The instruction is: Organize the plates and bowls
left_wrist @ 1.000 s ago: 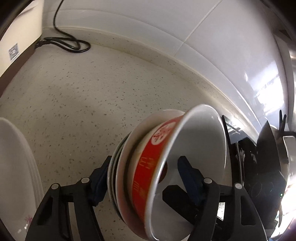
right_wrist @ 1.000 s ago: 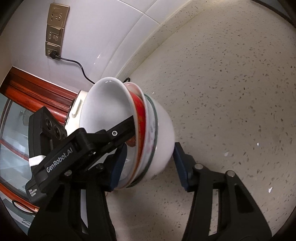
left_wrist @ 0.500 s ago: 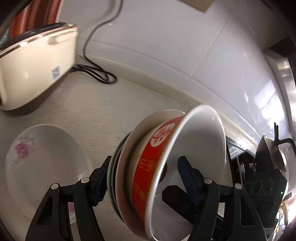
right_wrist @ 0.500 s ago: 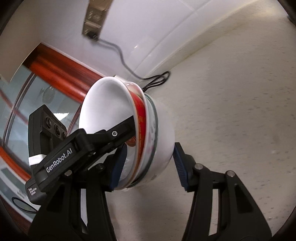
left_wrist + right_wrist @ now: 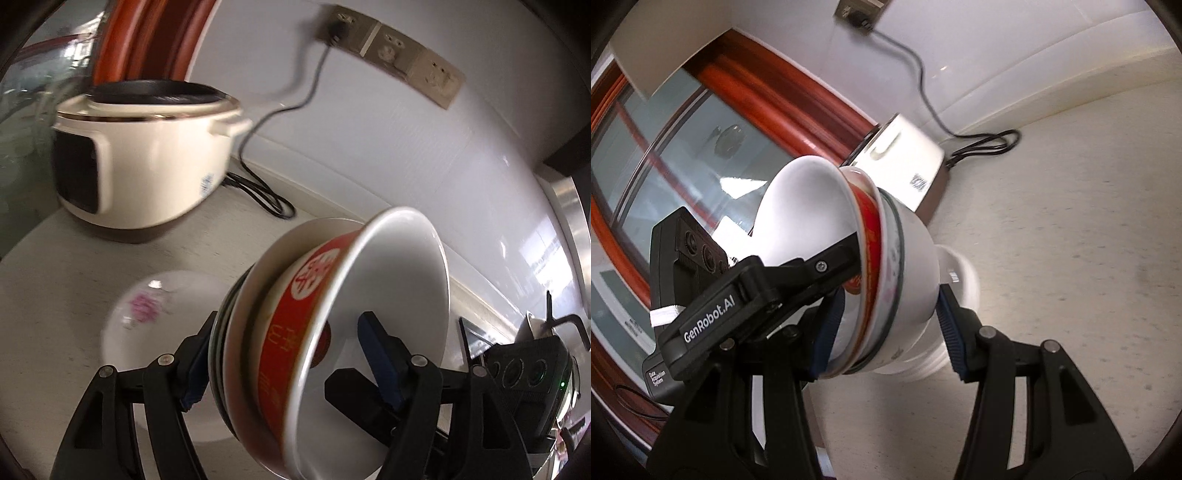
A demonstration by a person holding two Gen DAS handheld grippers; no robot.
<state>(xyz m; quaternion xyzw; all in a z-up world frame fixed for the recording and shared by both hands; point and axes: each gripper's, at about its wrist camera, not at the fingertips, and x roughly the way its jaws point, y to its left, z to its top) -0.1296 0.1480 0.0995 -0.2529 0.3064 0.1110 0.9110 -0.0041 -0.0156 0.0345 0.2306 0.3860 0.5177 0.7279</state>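
A nested stack of bowls (image 5: 291,332) hangs tipped on its side above the counter: a white bowl innermost, a red-banded one around it, then white ones with a dark-green rim. My left gripper (image 5: 284,362) is shut on the stack, one pad inside the inner bowl and one against the outer base. My right gripper (image 5: 886,332) is shut on the same stack (image 5: 908,266) from the opposite side. Below lies a white plate with a pink flower (image 5: 155,317); in the right wrist view this plate pile (image 5: 964,288) peeks out behind the bowls.
A cream rice cooker (image 5: 140,155) stands at the back left by the wall, its black cord (image 5: 266,192) running up to a wall socket (image 5: 340,26). A red-framed window (image 5: 683,155) lies beyond it. A stove (image 5: 554,325) sits at the far right. The speckled counter (image 5: 1071,240) stretches right.
Both grippers, still shut on the bowl stack, have swung toward the rice cooker, which has come into view. The flowered plate now lies just behind and below the stack.
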